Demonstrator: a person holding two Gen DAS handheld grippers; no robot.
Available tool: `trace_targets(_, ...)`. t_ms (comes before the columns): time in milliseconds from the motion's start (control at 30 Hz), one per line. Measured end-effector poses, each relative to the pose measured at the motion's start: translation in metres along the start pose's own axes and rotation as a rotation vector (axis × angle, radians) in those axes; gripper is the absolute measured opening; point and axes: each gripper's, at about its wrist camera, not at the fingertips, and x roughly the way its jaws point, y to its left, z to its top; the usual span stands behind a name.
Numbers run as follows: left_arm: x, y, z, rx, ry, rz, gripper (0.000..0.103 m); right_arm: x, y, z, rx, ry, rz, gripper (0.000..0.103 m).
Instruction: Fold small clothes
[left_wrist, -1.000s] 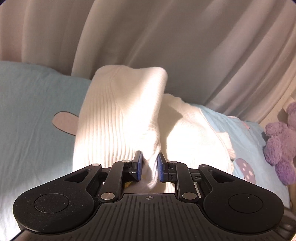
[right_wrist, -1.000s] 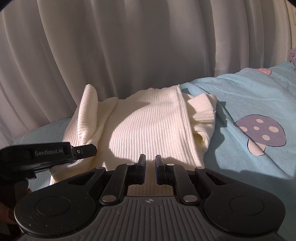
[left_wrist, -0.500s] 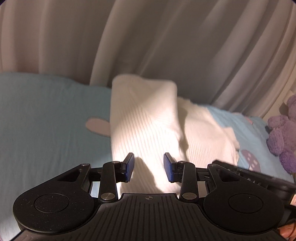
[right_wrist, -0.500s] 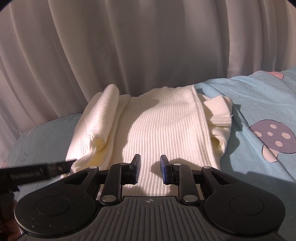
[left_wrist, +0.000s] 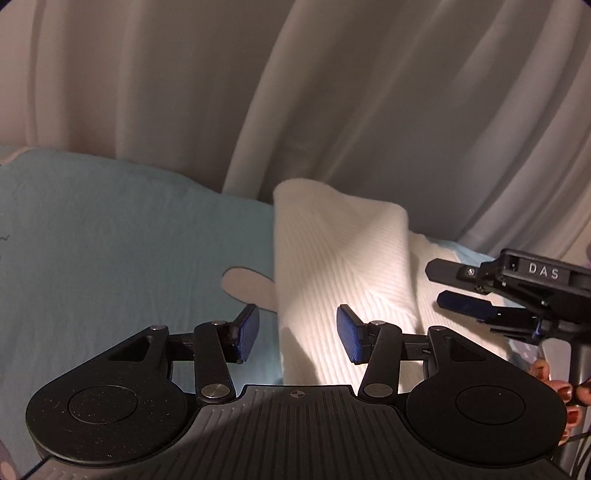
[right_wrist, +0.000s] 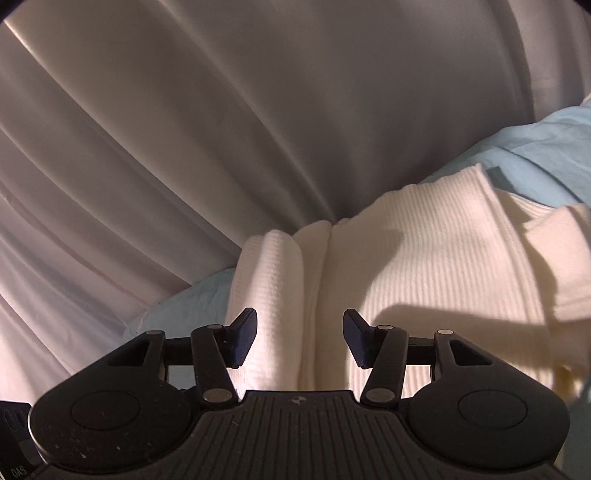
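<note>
Now | left gripper jaws released | right gripper jaws released | sweater on bedsheet

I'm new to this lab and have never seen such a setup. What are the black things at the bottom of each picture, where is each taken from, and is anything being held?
No robot arm is involved: a person holds one handheld gripper in each hand. Each picture comes from a fisheye camera mounted on a gripper, looking forward along its two fingers.

In the left wrist view, the left gripper fills the bottom, its blue-padded fingers spread apart. The right gripper pokes in from the side, and the person's hand shows below it.

The right wrist view shows the right gripper, also open.

A white ribbed sweater, partly folded, lies on a light blue bedsheet before a pale curtain. Neither gripper holds anything.
</note>
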Motion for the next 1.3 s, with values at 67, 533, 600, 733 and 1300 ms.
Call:
trace_targets(67, 0.018, -0.001, 0.007, -0.009, 0.005, 0.019, 0.052, 0.019, -0.003, 0.011, 0.037, 0.024, 0.004, 0.051)
trace_targets(533, 0.037, 0.003, 0.014, -0.054, 0.069, -0.104, 0.054, 0.04, -0.017, 0.014, 0.039, 0.082, 0.017, 0.014)
trace_targets(600, 0.039, 0.001, 0.011, -0.031, 0.076, -0.109, 0.057, 0.044, -0.025, 0.016, 0.102, 0.104, 0.054, 0.016)
trace_targets(733, 0.038, 0.009, 0.001, -0.055, 0.098, -0.112, 0.058, 0.051, -0.036, 0.026, 0.196, 0.159, 0.11, 0.023)
trace_targets(1300, 0.031, 0.008, -0.005, -0.076, 0.116, -0.082, 0.06, 0.06, -0.025, 0.03, 0.101, 0.177, 0.139, 0.017)
